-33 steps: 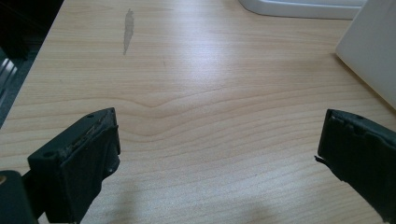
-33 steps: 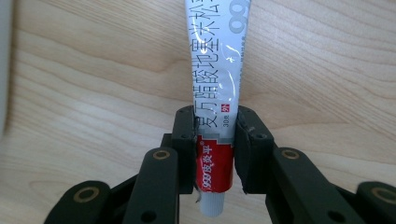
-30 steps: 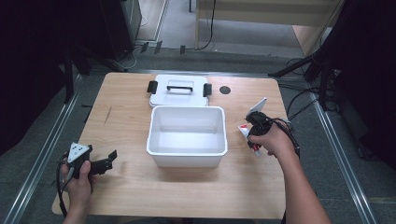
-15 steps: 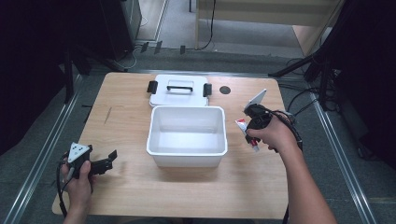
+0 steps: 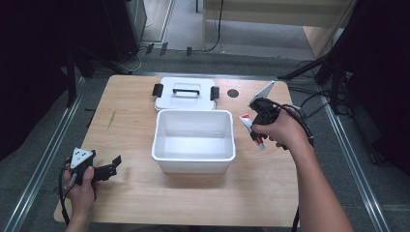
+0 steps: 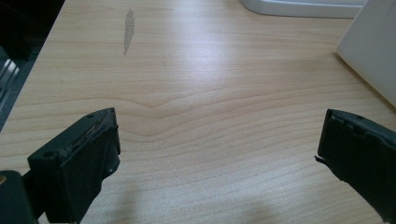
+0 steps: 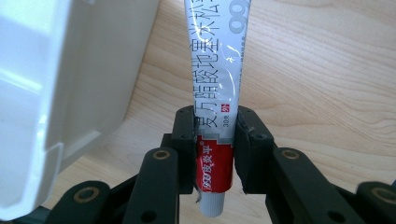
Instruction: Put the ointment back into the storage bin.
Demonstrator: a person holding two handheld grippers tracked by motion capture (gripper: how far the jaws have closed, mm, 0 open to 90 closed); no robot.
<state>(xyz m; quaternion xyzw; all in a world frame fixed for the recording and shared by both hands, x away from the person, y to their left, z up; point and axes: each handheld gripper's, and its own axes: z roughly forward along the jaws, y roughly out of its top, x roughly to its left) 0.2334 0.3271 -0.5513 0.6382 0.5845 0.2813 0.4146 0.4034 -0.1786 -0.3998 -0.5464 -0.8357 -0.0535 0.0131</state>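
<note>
Tube (image 7: 215,116) of ointment, white with a red band near its crimped end, is the thing in hand, pinched by the right gripper at the right side of the table (image 5: 125,193).

At the left, the left hand (image 5: 80,186) rests low on the wood near the front edge, forearm coming straight up from the bottom of the high view. Its left gripper (image 5: 112,165) lies level and points toward the middle of the table; in the left gripper view the jaws stand wide apart with bare wood between them.

In the middle sits the white bin (image 5: 194,164), open, with nothing showing inside. Just behind it lies the lid (image 5: 186,99), flat, handle up, a black clasp at each end.

At the right, the right hand (image 5: 280,130) hangs above the table just beside the bin's right wall, forearm slanting in from the lower right. The right gripper (image 5: 255,126) points down and leftward, its jaws clamped on the tube close to the red band.
</note>
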